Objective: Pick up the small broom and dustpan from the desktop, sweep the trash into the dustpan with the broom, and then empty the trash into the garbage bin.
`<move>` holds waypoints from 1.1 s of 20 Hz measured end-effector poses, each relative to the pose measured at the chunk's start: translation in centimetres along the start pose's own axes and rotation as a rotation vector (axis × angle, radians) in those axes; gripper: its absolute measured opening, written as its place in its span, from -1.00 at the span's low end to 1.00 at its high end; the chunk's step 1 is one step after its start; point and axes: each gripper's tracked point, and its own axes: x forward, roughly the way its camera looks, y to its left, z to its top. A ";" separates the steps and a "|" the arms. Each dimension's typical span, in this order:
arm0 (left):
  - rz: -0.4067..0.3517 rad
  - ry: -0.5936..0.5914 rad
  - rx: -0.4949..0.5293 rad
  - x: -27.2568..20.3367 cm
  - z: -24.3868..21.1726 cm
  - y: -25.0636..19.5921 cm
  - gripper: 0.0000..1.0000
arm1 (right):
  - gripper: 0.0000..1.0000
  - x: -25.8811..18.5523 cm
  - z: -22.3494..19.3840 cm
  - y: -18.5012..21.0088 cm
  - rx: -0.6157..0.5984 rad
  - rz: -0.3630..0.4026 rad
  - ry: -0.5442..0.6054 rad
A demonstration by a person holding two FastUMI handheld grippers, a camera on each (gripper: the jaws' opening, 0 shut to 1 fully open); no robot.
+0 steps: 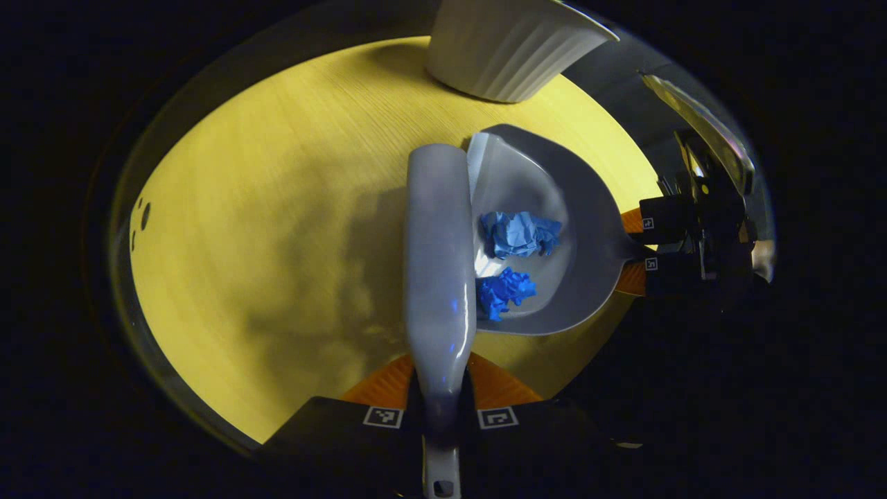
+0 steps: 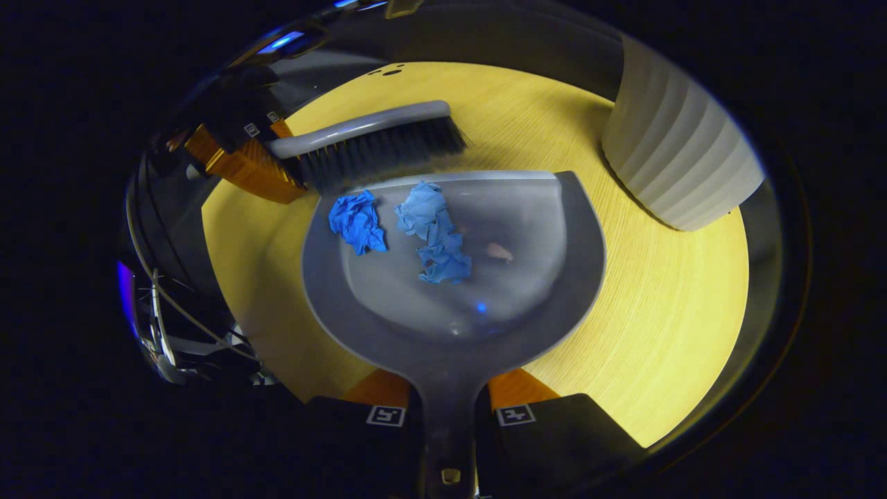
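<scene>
Both blue paper wads were already swept into the dustpan, gripped by the right jaws; the broom was gripped by the left; emptying into the bin remained

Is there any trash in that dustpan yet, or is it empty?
Not empty: two crumpled blue paper wads lie inside the dustpan, just behind its front lip, by the broom.

Two crumpled blue paper wads are being counted, plus one dustpan, one broom, one white ribbed bin, two grippers.
</scene>
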 end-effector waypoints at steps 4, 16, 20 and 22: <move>0.091 -0.080 -0.131 -1.9 -2.1 2.1 -0.51 | -0.35 -0.7 0.0 -0.7 0.004 0.056 0.027; 0.099 -0.146 -0.214 2.3 -13.7 10.7 -0.50 | -0.34 -5.8 2.3 -0.6 0.025 -0.069 0.122; 0.075 -0.195 -0.202 2.5 -15.5 10.0 -0.51 | -0.35 -6.7 3.0 1.0 0.146 -0.105 0.124; 0.065 -0.208 -0.234 3.0 -16.1 10.0 -0.51 | -0.35 -6.2 3.0 1.1 0.176 -0.111 0.087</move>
